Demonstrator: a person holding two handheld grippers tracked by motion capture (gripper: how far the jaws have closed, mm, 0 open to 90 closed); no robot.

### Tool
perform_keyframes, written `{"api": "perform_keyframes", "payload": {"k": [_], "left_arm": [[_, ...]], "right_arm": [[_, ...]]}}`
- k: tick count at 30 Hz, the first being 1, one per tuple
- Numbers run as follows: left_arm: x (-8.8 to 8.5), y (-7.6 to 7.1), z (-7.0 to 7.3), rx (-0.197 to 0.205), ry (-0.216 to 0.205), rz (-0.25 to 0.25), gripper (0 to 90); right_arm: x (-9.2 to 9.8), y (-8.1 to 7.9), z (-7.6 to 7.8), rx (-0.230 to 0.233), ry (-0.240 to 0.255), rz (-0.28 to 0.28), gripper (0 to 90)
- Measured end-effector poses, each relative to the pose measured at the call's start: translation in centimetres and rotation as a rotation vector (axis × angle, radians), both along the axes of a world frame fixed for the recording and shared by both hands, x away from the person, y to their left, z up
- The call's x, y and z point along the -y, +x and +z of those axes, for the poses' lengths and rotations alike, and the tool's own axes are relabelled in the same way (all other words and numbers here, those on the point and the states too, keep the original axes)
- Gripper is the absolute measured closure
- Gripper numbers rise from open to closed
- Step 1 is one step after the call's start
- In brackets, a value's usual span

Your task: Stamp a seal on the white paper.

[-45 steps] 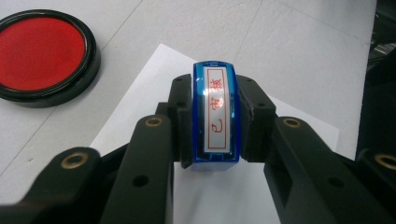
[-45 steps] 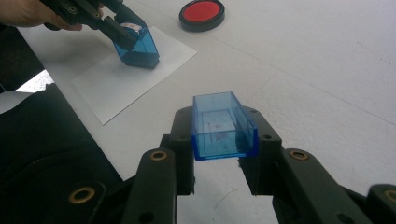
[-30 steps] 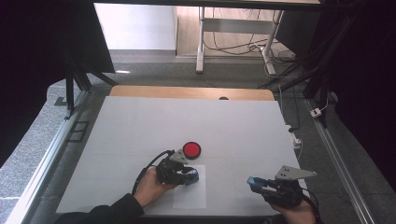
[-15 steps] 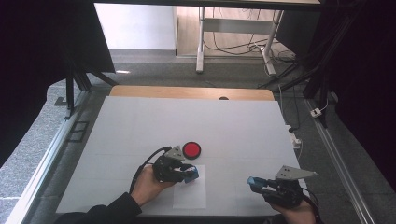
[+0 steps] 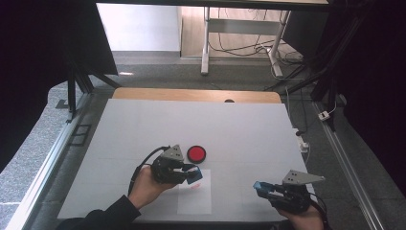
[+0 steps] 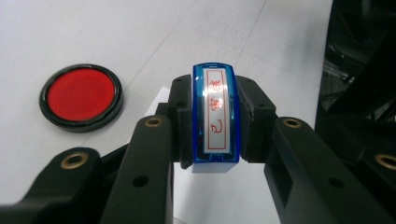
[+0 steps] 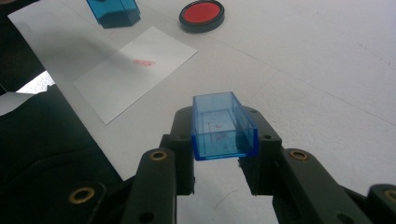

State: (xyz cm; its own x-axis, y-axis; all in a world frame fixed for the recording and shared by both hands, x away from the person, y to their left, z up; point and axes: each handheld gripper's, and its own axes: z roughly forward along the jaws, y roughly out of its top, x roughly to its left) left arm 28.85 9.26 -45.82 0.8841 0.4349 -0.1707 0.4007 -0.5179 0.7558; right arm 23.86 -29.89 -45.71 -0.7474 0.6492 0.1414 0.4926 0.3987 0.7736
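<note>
1. The blue stamp [image 6: 215, 119] is clamped between the jaws of the left gripper [image 5: 184, 173], just above the white paper sheet [image 5: 195, 201]; a glossy label with red characters is seen on its face.
2. The translucent blue cap [image 7: 223, 126], a hollow box, is clamped by the right gripper [image 5: 268, 190] near the table's [image 5: 143, 124] front edge.
3. A faint red imprint [image 7: 143, 62] is borne by the sheet.
4. A round black-rimmed red ink pad [image 5: 196, 154] is placed just beyond; wide bare matte tabletop is left farther out.
</note>
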Motion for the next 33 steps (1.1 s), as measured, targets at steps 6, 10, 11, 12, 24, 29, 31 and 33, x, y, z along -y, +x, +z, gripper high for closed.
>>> {"api": "perform_keyframes", "payload": {"k": [6,10,11,12,24,29,31,33], "left_arm": [[-0.8,-0.1,1.0,0.006,-0.036,-0.001,70.2],[-1.2,-0.1,1.6,0.013,-0.049,-0.007,70.2],[-1.3,-0.1,1.7,0.016,-0.053,-0.008,70.2],[-1.4,-0.2,1.8,0.018,-0.059,-0.008,70.2],[-2.4,-0.8,3.5,0.057,-0.131,-0.039,70.2],[-2.7,-1.1,4.1,0.062,-0.157,-0.047,70.2],[-2.7,-1.1,4.0,0.062,-0.156,-0.047,70.3],[-2.7,-1.1,4.0,0.059,-0.155,-0.052,70.3]], "right_arm": [[0.0,0.0,0.0,0.001,0.003,0.003,68.4],[0.0,0.0,0.0,0.0,0.0,-0.001,68.4],[0.0,0.0,0.0,0.0,0.001,0.0,68.4],[0.0,0.0,0.0,0.0,0.001,0.0,68.4],[0.0,0.0,0.0,0.0,-0.001,0.001,68.4],[-0.1,0.0,0.0,-0.001,0.002,0.005,68.4],[-0.1,0.0,0.0,-0.001,0.0,0.006,68.4],[0.0,0.0,0.0,0.0,0.001,0.005,68.4]]}}
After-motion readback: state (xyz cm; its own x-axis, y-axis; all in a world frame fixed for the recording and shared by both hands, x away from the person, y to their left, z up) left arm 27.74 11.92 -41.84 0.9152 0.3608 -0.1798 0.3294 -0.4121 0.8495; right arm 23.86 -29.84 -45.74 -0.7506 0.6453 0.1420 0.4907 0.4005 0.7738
